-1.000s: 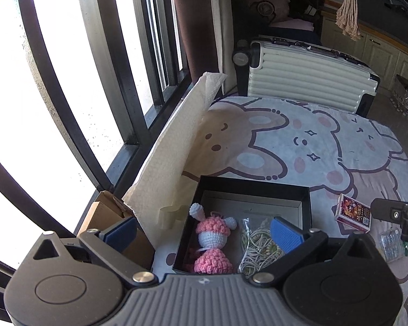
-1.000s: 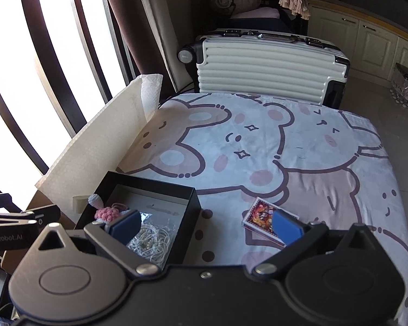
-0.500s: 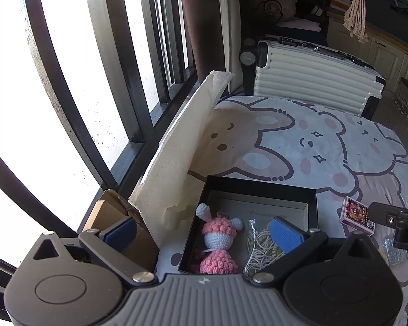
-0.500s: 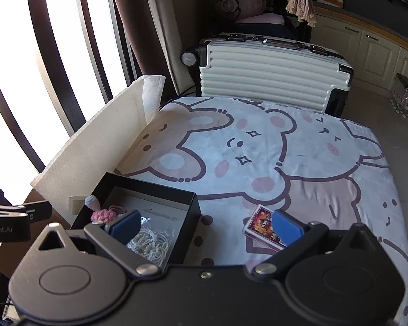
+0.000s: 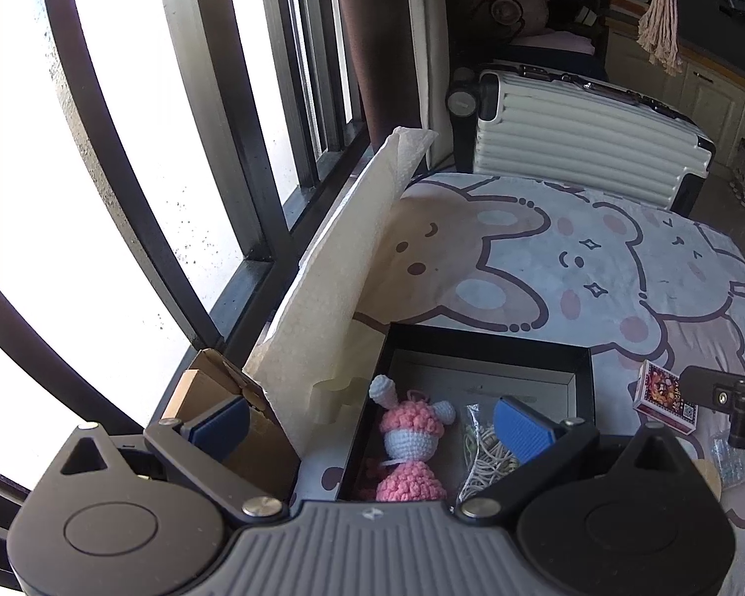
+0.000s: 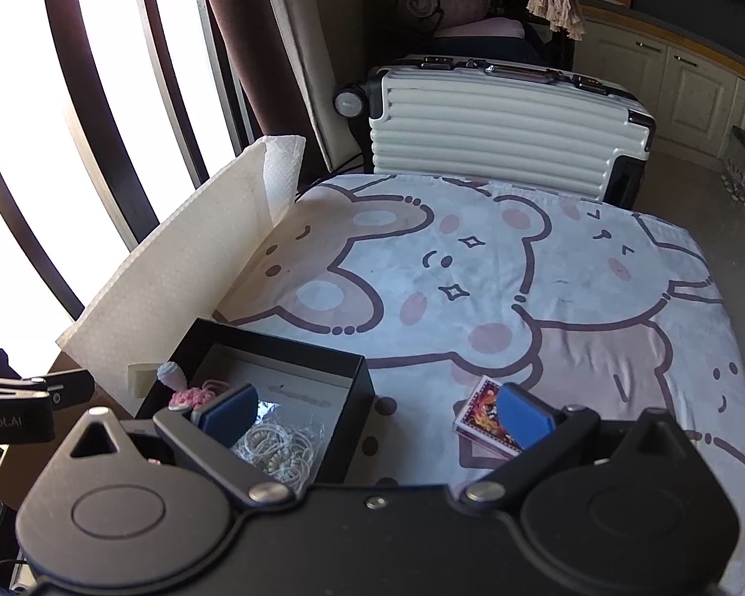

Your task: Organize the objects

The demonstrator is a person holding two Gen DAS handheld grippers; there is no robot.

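Observation:
A black open box (image 5: 486, 340) (image 6: 357, 382) lies on the bear-print sheet near me. Inside it lie a pink crocheted bunny (image 5: 409, 439) (image 6: 193, 392) and a clear bag of white cord (image 5: 486, 452) (image 6: 278, 447). A red patterned card box (image 5: 663, 397) (image 6: 482, 417) rests on the sheet right of the black box. My left gripper (image 5: 370, 424) hangs open above the box's near left side, nothing between its fingers. My right gripper (image 6: 377, 414) is open too, above the gap between black box and card box. A small clear packet (image 5: 732, 457) lies at the right edge.
A white foam sheet (image 5: 342, 268) (image 6: 174, 268) stands along the window side, with a cardboard box (image 5: 233, 407) beside it. A white ribbed suitcase (image 5: 586, 149) (image 6: 501, 124) stands past the far edge of the sheet-covered surface (image 6: 521, 268). Dark window bars run on the left.
Both grippers have drawn back and risen slightly, so the box and the sheet sit a little further away. Both stay open and nothing on the sheet has moved.

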